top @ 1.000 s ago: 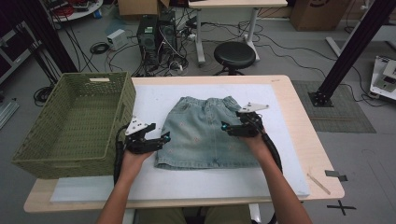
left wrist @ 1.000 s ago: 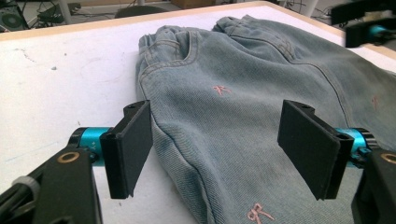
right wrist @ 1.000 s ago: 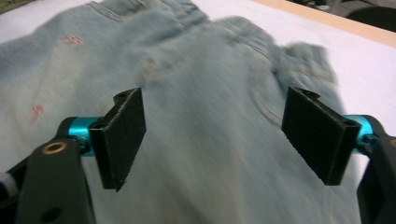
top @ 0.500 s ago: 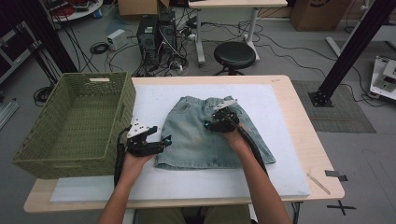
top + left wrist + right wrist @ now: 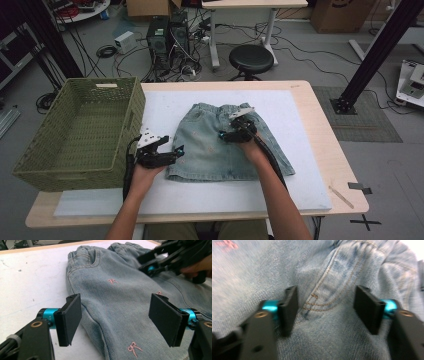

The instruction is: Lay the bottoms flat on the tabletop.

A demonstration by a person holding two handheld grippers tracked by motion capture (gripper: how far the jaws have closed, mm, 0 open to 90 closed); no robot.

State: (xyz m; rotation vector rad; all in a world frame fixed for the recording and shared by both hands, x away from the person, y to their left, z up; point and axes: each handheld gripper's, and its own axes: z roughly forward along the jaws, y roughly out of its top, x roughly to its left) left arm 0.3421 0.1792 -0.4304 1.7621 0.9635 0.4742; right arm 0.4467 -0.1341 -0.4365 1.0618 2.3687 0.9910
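Note:
A pair of light-blue denim shorts [image 5: 215,150] with small pink bows lies flat on the white mat [image 5: 310,175], waistband away from me. My left gripper [image 5: 176,152] is at the shorts' left hem corner. It is open in the left gripper view [image 5: 115,312], with the side seam of the shorts [image 5: 117,295] lying between its jaws, not pinched. My right gripper [image 5: 223,135] rests over the middle of the shorts below the waistband. Its jaws [image 5: 325,307] have just been opening and stand open astride the stitched centre seam [image 5: 322,287]; denim lies under them, unpressed.
A green woven basket [image 5: 30,170] stands at the table's left end, just left of my left gripper. The wooden table edge [image 5: 345,165] runs along the mat's right side. My right gripper [image 5: 170,257] also shows at the top right of the left gripper view.
My right gripper has moved left from the shorts' right side to their middle, and has held there for the last half second. The left gripper has stayed put.

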